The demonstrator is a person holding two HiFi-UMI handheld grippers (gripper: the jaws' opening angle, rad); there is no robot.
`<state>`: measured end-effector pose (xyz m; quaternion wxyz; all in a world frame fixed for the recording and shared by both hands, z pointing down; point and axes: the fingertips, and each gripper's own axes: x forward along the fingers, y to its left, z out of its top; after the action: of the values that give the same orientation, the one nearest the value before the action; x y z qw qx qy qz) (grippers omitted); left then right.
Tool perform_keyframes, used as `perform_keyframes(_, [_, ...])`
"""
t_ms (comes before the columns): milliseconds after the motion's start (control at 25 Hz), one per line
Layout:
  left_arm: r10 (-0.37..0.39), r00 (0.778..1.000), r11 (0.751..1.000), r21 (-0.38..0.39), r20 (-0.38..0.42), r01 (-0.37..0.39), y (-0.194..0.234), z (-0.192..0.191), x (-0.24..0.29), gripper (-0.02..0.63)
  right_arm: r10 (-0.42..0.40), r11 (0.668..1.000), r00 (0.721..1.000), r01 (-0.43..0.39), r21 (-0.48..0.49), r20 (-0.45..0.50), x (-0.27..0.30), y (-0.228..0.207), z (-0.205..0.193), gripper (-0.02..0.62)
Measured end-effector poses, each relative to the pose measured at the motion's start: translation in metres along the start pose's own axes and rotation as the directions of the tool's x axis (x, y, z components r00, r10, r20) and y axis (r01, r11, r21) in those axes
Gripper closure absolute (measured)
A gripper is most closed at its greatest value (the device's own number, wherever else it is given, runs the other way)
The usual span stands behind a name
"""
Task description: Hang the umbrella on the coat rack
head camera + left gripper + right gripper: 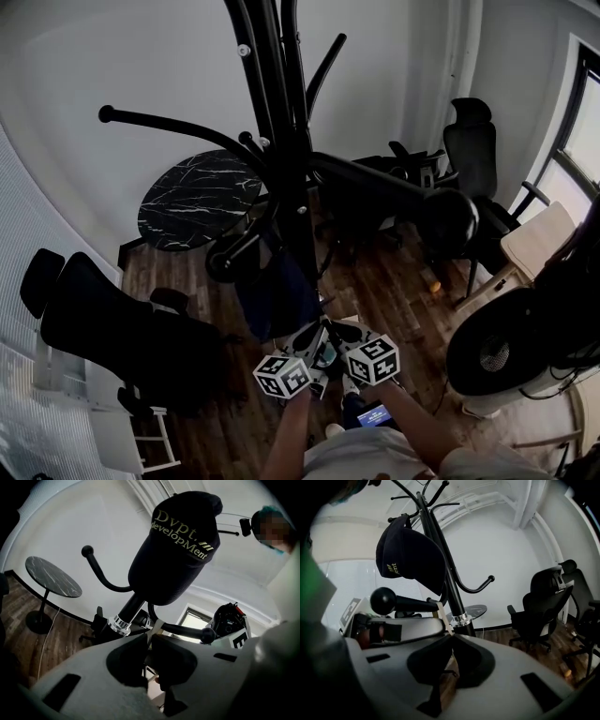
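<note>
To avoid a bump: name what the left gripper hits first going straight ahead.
Probably the coat rack's black hook arm, crossing just beyond the left gripper and the strap it pinches; depth is unclear.

Left claw (149,633) and right claw (451,637) are grey.

Black coat rack (281,112), upright pole with curved, ball-tipped hook arms, dark blue umbrella (274,300), folded, low beside the pole, its pale strap (157,626) running taut up to one hook arm
</note>
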<state>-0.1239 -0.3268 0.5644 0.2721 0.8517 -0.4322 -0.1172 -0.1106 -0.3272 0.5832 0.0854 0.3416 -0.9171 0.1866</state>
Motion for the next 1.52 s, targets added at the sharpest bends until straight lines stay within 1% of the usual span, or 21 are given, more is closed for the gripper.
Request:
perform_keyframes(80, [0.000,1.000,1.000,-0.013,0.009,0.000,0.001,-0.001,-0.001,0.584,0.019,1.000,1.000,-0.019,-0.014,-0.018,0.001,0.003,-0.002,0.575])
perform_keyframes(160, [0.017,1.000,1.000,0.025,0.004,-0.017,-0.002,-0.001,-0.002,0.581,0.023,0.999,0.999,-0.024,-0.026,-0.035,-0.001,0.004,-0.004,0.569])
perform_keyframes(200, [0.026,1.000,0.998,0.050,0.001,-0.026,-0.004,0.000,-0.004,0.569,0.018,0.999,0.999,-0.019,-0.027,-0.043,-0.003,0.004,-0.006,0.565])
perform_keyframes(240, [0.034,0.999,0.997,0.071,0.002,-0.034,-0.005,0.001,-0.006,0.537,0.008,1.000,0.999,-0.009,-0.025,-0.049,-0.006,0.004,-0.008,0.566])
perform_keyframes(320, [0.044,0.999,0.994,0.100,0.015,-0.045,-0.009,0.003,-0.010,0.512,-0.017,1.000,0.999,0.015,-0.021,-0.052,-0.013,0.004,-0.011,0.566])
perform_keyframes(440, [0.059,0.997,0.987,0.144,0.049,-0.066,-0.015,0.007,-0.021,0.516,-0.055,0.998,0.998,0.054,-0.031,-0.037,-0.028,0.005,-0.011,0.574])
perform_keyframes(520, [0.082,0.993,0.979,0.180,0.082,-0.095,-0.020,0.008,-0.031,0.577,-0.087,0.995,0.996,0.086,-0.042,-0.015,-0.041,0.006,-0.009,0.578])
perform_keyframes(560, [0.093,0.991,0.975,0.192,0.094,-0.109,-0.023,0.007,-0.037,0.581,-0.105,0.994,0.994,0.105,-0.044,0.001,-0.048,0.006,-0.008,0.581])
perform_keyframes(680, [0.119,0.987,0.971,0.195,0.108,-0.139,-0.029,0.001,-0.050,0.584,-0.152,0.988,0.987,0.154,-0.024,0.048,-0.071,0.007,-0.005,0.583])
perform_keyframes(760, [0.143,0.984,0.968,0.191,0.107,-0.162,-0.032,-0.002,-0.059,0.586,-0.167,0.986,0.984,0.169,-0.010,0.068,-0.086,0.009,-0.004,0.583])
perform_keyframes(880, [0.174,0.975,0.954,0.221,0.135,-0.201,-0.041,0.001,-0.072,0.586,-0.150,0.989,0.986,0.150,0.008,0.066,-0.102,0.019,-0.006,0.583])
perform_keyframes(960, [0.190,0.968,0.938,0.261,0.167,-0.229,-0.048,0.005,-0.081,0.586,-0.136,0.991,0.989,0.137,-0.004,0.058,-0.111,0.028,-0.009,0.583])
perform_keyframes(1040, [0.194,0.964,0.926,0.291,0.179,-0.241,-0.058,0.005,-0.087,0.586,-0.133,0.991,0.989,0.134,-0.024,0.060,-0.122,0.035,-0.012,0.583])
perform_keyframes(1120, [0.188,0.965,0.924,0.300,0.183,-0.237,-0.071,0.003,-0.092,0.586,-0.134,0.990,0.989,0.136,-0.026,0.068,-0.134,0.038,-0.014,0.583])
perform_keyframes(1240, [0.187,0.964,0.928,0.288,0.189,-0.236,-0.090,-0.004,-0.101,0.586,-0.133,0.990,0.987,0.136,-0.023,0.088,-0.154,0.043,-0.016,0.583])
perform_keyframes(1400, [0.223,0.961,0.923,0.283,0.164,-0.262,-0.107,-0.021,-0.113,0.586,-0.101,0.993,0.990,0.106,-0.053,0.102,-0.179,0.059,-0.021,0.583])
perform_keyframes(1520, [0.249,0.957,0.920,0.274,0.148,-0.281,-0.132,-0.039,-0.125,0.586,-0.078,0.995,0.991,0.085,-0.058,0.110,-0.211,0.073,-0.027,0.583])
